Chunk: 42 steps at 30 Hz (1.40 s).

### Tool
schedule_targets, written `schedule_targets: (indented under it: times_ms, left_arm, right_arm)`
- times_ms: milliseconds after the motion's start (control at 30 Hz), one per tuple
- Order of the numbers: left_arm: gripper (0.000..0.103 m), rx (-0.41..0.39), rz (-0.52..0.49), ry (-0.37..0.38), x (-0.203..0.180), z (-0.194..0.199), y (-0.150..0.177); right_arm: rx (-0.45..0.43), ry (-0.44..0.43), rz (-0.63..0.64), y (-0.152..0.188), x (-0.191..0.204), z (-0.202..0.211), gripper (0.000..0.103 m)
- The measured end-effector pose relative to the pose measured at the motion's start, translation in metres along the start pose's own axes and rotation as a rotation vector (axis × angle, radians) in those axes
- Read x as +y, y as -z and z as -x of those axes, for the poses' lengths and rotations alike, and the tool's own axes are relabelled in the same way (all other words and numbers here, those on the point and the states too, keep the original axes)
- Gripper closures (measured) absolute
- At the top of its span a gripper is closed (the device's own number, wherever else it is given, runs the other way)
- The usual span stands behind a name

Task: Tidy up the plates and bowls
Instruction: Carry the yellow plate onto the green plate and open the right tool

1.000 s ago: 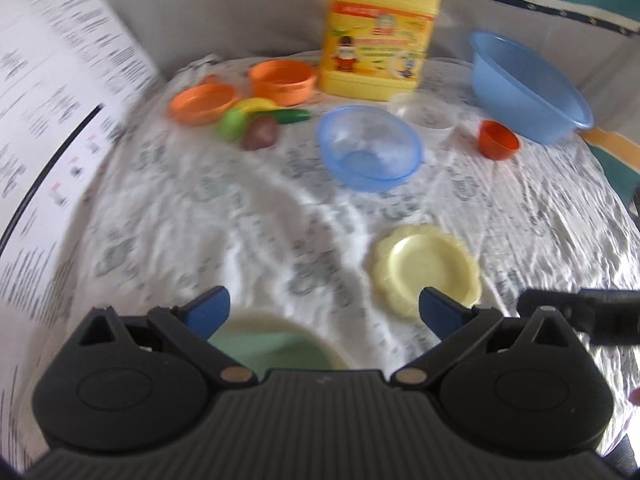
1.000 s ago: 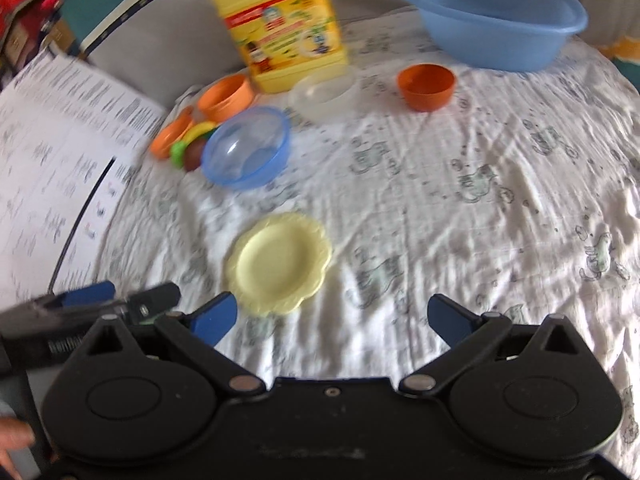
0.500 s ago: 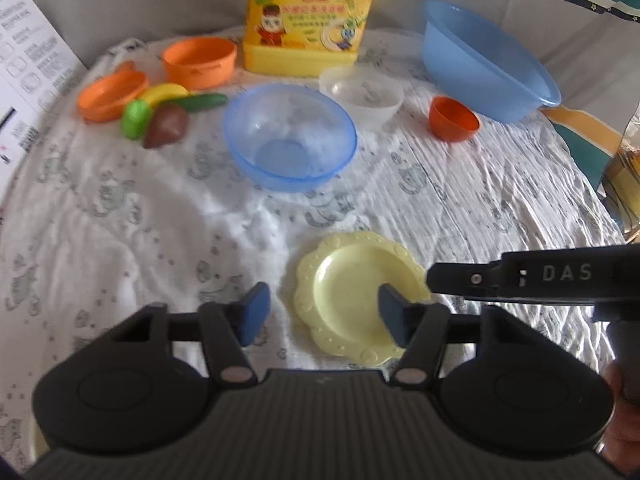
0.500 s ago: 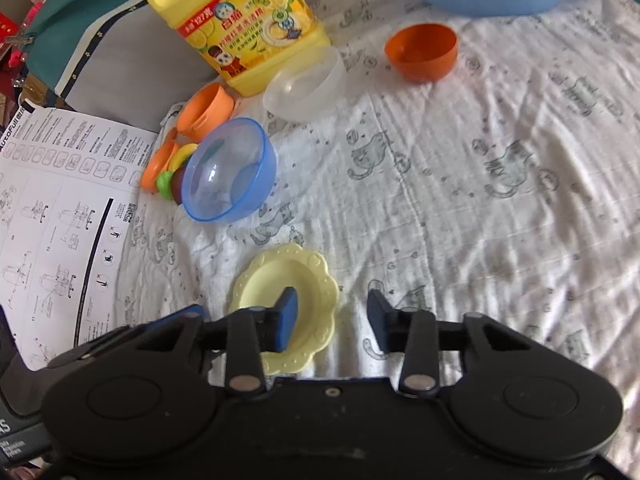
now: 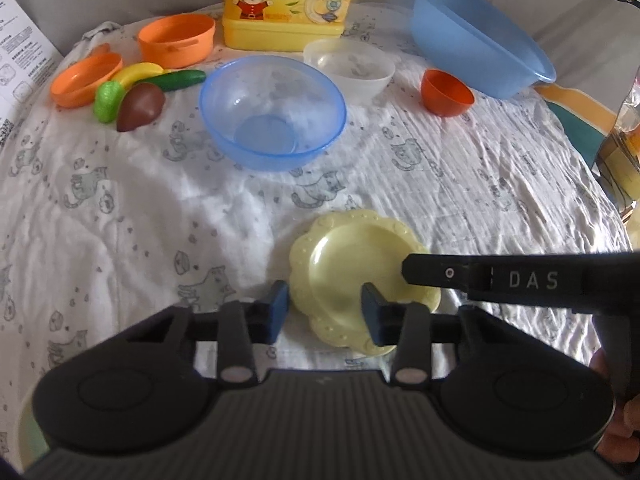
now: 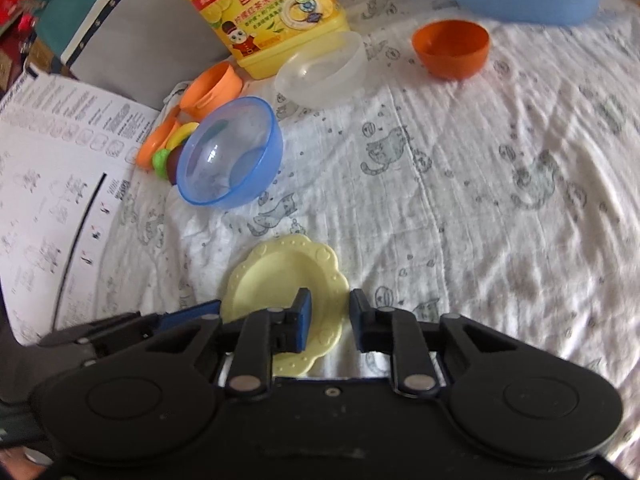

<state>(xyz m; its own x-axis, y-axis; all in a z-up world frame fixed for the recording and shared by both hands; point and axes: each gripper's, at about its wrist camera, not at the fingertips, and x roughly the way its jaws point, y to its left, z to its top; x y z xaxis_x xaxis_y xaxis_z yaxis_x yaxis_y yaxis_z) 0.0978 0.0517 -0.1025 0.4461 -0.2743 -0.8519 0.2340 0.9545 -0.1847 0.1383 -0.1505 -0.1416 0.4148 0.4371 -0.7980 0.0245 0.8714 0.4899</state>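
Observation:
A pale yellow scalloped plate point(image 5: 352, 268) point(image 6: 276, 280) lies flat on the cat-print cloth. My left gripper point(image 5: 324, 308) is low over the plate's left rim with its jaws closing. The rim lies between the pads, which do not press on it. My right gripper point(image 6: 330, 316) stands at the plate's right rim, its jaws closing to a narrow gap with the rim's edge in that gap and no visible pressing. From the right of the left wrist view, the right gripper's finger point(image 5: 436, 272) reaches over the plate. Beyond stand a clear blue bowl point(image 5: 272, 112) point(image 6: 230, 152), a frosted bowl point(image 5: 348, 68) and a small orange bowl point(image 5: 446, 94).
A large blue basin point(image 5: 480, 48) and a yellow detergent jug point(image 5: 284, 0) stand at the back. An orange cup point(image 5: 176, 40), an orange dish point(image 5: 86, 80) and toy fruit point(image 5: 140, 106) lie at the back left. A printed paper sheet point(image 6: 60, 184) lies left.
Both grippers came down and forward to the yellow plate. Their jaws narrowed from wide open to a small gap on either side of the plate.

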Motion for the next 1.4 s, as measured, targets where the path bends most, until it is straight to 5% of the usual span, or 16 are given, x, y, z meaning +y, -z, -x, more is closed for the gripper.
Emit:
schedule_targets:
  times_ms: [300, 733, 1400]
  left_arm:
    - [0.062, -0.001, -0.003, -0.001, 0.000, -0.004, -0.003]
    - [0.072, -0.018, -0.004, -0.041, -0.007, 0.012, -0.001]
    - [0.072, -0.147, 0.074, -0.065, 0.022, 0.103, 0.020]
  right_arm:
    - [-0.016, -0.002, 0.065, 0.001, 0.001, -0.001, 0.086]
    - [0.012, 0.014, 0.037, 0.005, 0.007, 0.010, 0.082]
    - [-0.006, -0.037, 0.131, 0.024, 0.072, 0.057, 0.080]
